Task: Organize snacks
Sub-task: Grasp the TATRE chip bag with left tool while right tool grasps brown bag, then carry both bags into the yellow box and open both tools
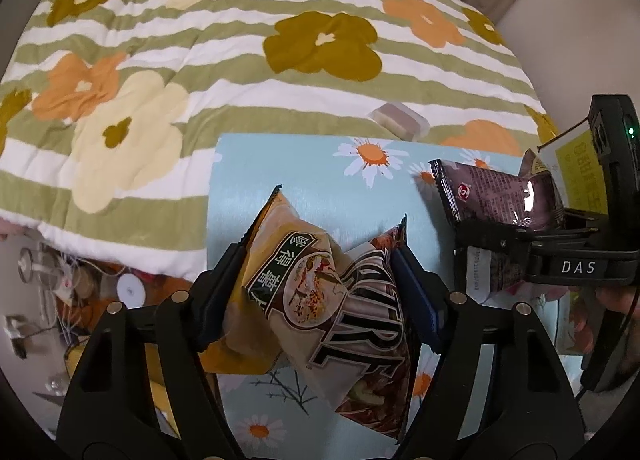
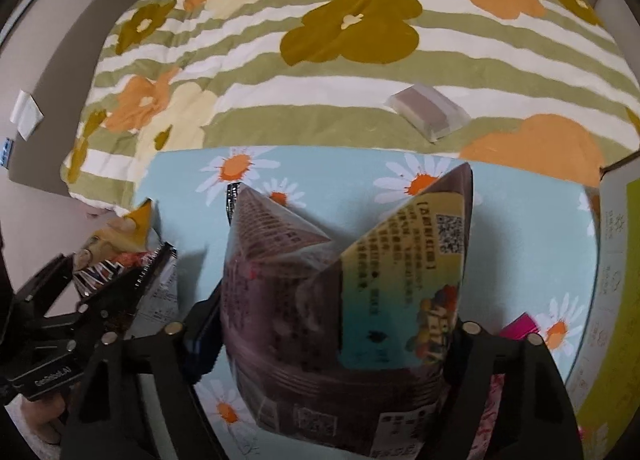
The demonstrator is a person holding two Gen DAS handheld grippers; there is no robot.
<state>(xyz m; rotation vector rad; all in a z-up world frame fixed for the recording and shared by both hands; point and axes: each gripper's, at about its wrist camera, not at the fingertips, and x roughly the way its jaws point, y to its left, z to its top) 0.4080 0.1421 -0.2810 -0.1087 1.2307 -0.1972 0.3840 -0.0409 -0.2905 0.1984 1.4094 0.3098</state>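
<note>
**Both grippers clamped on snack packets above the daisy cloth**

Nearest the left wrist camera, the left gripper (image 1: 316,272) has its jaws pressed on two packets at once: a yellow-brown snack packet (image 1: 276,260) on the left and a dark packet with large outlined letters (image 1: 368,324) on the right, both crumpled between the pads. In the right wrist view, the right gripper (image 2: 340,324) likewise squeezes a pair: a maroon packet (image 2: 272,292) and a packet with a yellow printed back and a QR code (image 2: 404,264), their top corners sticking up like two peaks.

Both pairs sit above a light blue cloth with daisies (image 1: 304,164). A pink packet (image 2: 520,326) peeks out just right of the right gripper, and a box with a yellow-green side (image 2: 616,300) stands at the right edge of the cloth.

Farther off lies a green-and-white striped quilt with big flowers (image 1: 224,72). On it, just beyond the cloth's far edge, rests a small clear-wrapped snack (image 1: 398,120), apart from everything else.
</note>
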